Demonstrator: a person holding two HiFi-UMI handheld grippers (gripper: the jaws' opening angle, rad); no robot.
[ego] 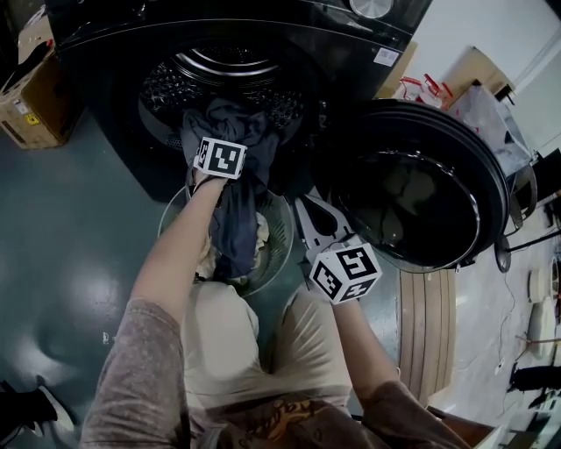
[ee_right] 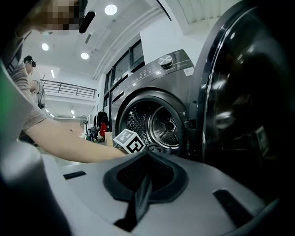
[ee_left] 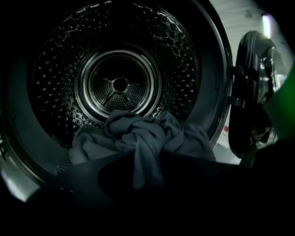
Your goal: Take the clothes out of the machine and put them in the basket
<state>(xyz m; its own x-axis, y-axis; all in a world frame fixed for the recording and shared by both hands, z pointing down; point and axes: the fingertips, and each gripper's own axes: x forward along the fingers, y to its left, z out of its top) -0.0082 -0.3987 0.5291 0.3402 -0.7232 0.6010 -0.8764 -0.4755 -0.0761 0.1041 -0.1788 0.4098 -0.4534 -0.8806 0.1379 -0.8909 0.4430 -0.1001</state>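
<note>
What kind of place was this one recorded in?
Probably a workshop or test lab, not a home: laundry machine on a painted floor, cardboard box beside it, a mezzanine railing in the background.

Head view's dim w/ dark corners; we see soft glare on the door glass (ego: 412,202). Left gripper view v. dark: drum (ee_left: 120,85) steel glints, garment (ee_left: 147,143) barely lit. Right gripper view bright from ceiling lamps (ee_right: 110,9), edges fisheye-bent, foreground blurred.
</note>
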